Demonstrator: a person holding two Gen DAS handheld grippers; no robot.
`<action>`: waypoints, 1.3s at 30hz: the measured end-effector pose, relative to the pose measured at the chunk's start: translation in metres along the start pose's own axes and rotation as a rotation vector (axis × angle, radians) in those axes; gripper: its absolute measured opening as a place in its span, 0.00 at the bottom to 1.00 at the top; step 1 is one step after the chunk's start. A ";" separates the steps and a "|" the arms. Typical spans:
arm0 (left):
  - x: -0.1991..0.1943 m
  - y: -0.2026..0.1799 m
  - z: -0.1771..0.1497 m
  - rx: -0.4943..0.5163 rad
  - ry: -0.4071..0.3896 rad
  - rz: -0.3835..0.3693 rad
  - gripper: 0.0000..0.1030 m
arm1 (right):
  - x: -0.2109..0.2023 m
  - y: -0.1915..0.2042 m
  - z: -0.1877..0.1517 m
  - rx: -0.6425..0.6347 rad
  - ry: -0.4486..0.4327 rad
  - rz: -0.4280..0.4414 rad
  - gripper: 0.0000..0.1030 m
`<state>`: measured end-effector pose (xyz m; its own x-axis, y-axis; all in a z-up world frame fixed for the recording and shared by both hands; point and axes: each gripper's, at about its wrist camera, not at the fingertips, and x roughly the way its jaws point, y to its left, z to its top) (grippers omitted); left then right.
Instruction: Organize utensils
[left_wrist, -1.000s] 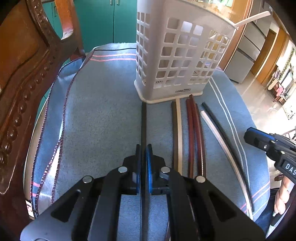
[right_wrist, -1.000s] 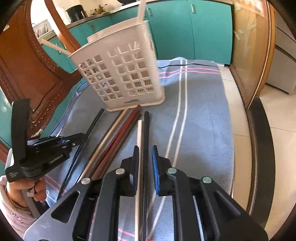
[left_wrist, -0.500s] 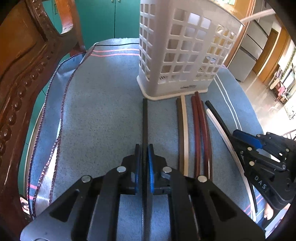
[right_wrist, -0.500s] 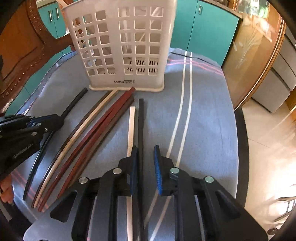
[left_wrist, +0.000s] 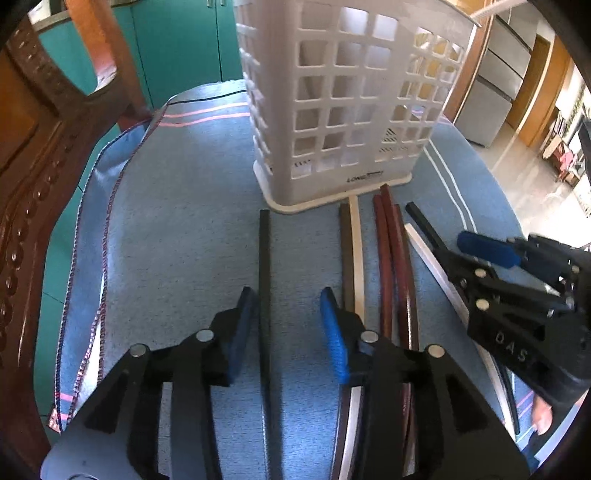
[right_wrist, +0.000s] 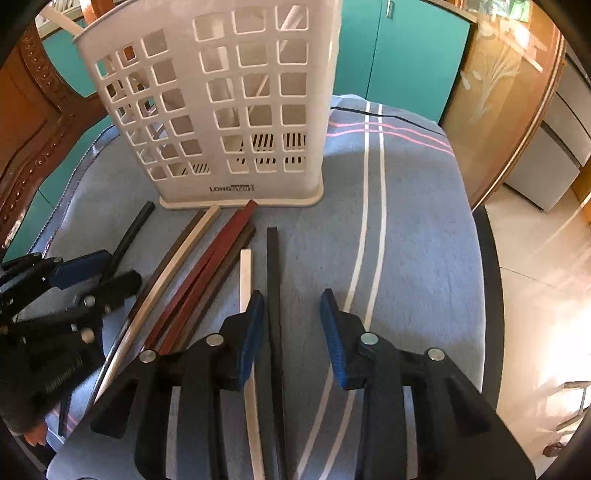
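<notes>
A white lattice basket (left_wrist: 332, 110) (right_wrist: 229, 110) stands upright on the blue cloth (left_wrist: 177, 221). Several chopsticks lie in front of it. In the left wrist view my left gripper (left_wrist: 288, 299) has its jaws opening, and a black chopstick (left_wrist: 264, 258) lies flat between them beside the left pad, not pinched. My right gripper (right_wrist: 292, 299) is opening too. Another black chopstick (right_wrist: 272, 266) rests on the cloth between its pads, and a white chopstick (right_wrist: 245, 273) runs under its left finger. Each gripper shows in the other's view: the right gripper (left_wrist: 461, 251) and the left gripper (right_wrist: 107, 273).
Between the two grippers lie a brown and cream pair (left_wrist: 351, 251) and reddish-brown sticks (left_wrist: 391, 258). A carved wooden chair (left_wrist: 33, 166) rises at the left edge. Teal cabinets (right_wrist: 399, 55) stand behind. The cloth ends at the table's rim on the right (right_wrist: 491, 295).
Both pairs of jaws have spread apart. The left gripper let go of the black chopstick it was shut on. The right gripper came closer to the basket and lower.
</notes>
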<state>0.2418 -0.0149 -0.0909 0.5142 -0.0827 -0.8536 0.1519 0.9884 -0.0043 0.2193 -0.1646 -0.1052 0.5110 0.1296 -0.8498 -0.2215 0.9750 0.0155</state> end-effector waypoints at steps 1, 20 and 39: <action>0.002 0.002 0.002 0.001 0.000 0.000 0.38 | 0.000 0.000 0.001 -0.002 0.000 0.000 0.33; -0.001 0.006 -0.001 -0.028 -0.007 0.016 0.26 | -0.006 0.012 -0.012 -0.016 -0.045 -0.036 0.33; -0.005 0.005 -0.006 -0.032 -0.008 0.031 0.11 | -0.013 0.033 -0.020 -0.072 -0.065 -0.037 0.08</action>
<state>0.2347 -0.0086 -0.0898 0.5250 -0.0532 -0.8494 0.1091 0.9940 0.0052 0.1885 -0.1379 -0.1044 0.5726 0.1071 -0.8128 -0.2592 0.9642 -0.0555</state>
